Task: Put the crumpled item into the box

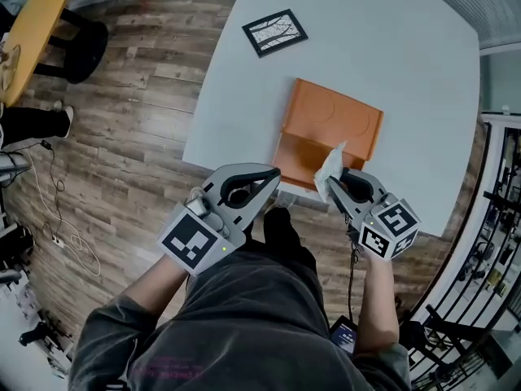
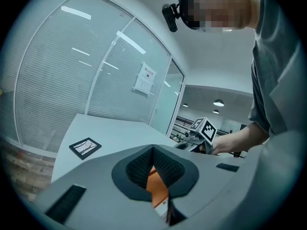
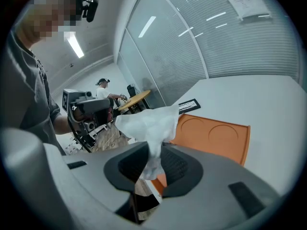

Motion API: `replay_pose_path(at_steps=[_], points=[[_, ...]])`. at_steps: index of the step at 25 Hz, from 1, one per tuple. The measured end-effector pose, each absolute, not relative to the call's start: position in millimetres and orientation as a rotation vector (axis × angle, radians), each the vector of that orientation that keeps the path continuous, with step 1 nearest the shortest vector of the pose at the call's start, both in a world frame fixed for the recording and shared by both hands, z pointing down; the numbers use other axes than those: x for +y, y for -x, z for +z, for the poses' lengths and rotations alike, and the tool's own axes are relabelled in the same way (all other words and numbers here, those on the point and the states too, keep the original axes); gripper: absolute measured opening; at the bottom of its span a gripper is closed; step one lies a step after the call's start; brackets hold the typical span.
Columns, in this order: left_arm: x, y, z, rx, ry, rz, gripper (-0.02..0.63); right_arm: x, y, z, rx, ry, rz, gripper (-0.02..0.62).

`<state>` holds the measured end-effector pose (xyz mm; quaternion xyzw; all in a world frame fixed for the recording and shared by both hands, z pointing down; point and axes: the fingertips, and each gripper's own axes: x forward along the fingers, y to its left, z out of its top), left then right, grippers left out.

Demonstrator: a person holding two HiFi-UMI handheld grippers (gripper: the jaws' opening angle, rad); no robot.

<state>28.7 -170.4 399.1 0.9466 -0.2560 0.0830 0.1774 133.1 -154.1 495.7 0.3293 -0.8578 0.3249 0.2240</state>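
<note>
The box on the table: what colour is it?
The box is orange; the head view shows it best.

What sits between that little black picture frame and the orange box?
Nothing: in the head view, only bare white table separates the picture frame from the orange box.
</note>
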Motion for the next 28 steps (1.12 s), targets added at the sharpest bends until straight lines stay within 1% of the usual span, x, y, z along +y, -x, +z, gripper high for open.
replay_pose_path(at_steps=[20, 28], points=[[-175, -4, 432, -0.784, -2.589, 0.25, 0.012, -149, -124, 591, -2.081, -0.594, 0.588, 0.087], [-172, 0, 438, -0.807, -2.56, 0.241, 0.012, -144, -127, 616, -1.979, -0.474, 0.461, 0.087]])
